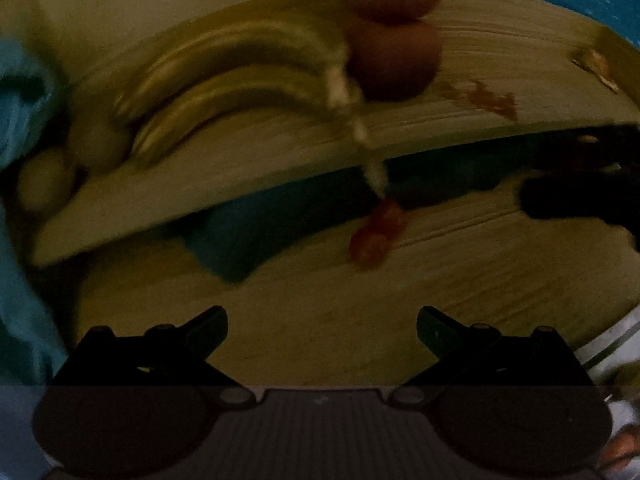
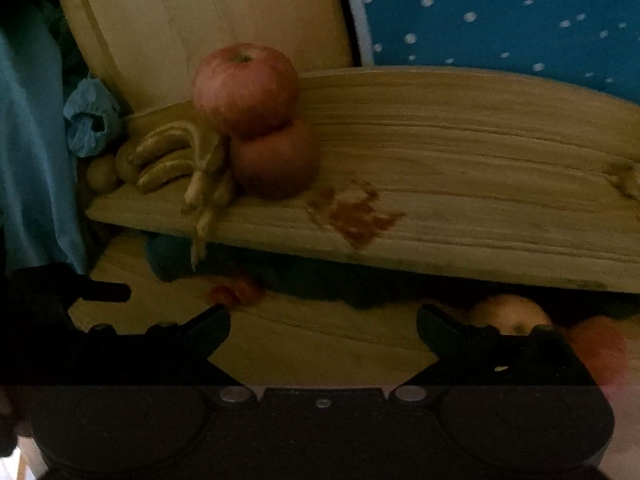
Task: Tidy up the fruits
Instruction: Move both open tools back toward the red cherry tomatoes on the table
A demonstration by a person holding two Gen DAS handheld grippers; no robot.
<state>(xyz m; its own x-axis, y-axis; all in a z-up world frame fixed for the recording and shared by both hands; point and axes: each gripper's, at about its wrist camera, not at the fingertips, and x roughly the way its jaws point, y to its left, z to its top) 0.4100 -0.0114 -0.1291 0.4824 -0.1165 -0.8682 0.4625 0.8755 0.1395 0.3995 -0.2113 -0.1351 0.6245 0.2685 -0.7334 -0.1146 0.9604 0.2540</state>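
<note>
Both grippers stood spread wide and held nothing: left gripper and right gripper each hovered over the lower wooden board, fingertips well apart.

Right wrist view was sharp and showed what the left did not: a pale apple tucked under the upper shelf edge, just past the right gripper's right finger, with a blurred red thing beside it at the frame edge. It also showed the left gripper's dark finger poking in from the left. Left wrist view was motion-blurred; it showed the right gripper's black body at the right edge.

Fruits sat on the wooden shelf, above and beyond both grippers: two red apples, upper apple stacked touching on lower apple, with a bunch of bananas just to their left, stems hanging over the shelf's front edge. Two small round yellowish fruits lay left of the bananas, type unclear. A small red item lay on the lower board below the banana stems, ahead-left of the right gripper.

A brownish stain marked the shelf. Blue crumpled cloth sat left, blue dotted fabric behind, dark teal cloth under the shelf.
</note>
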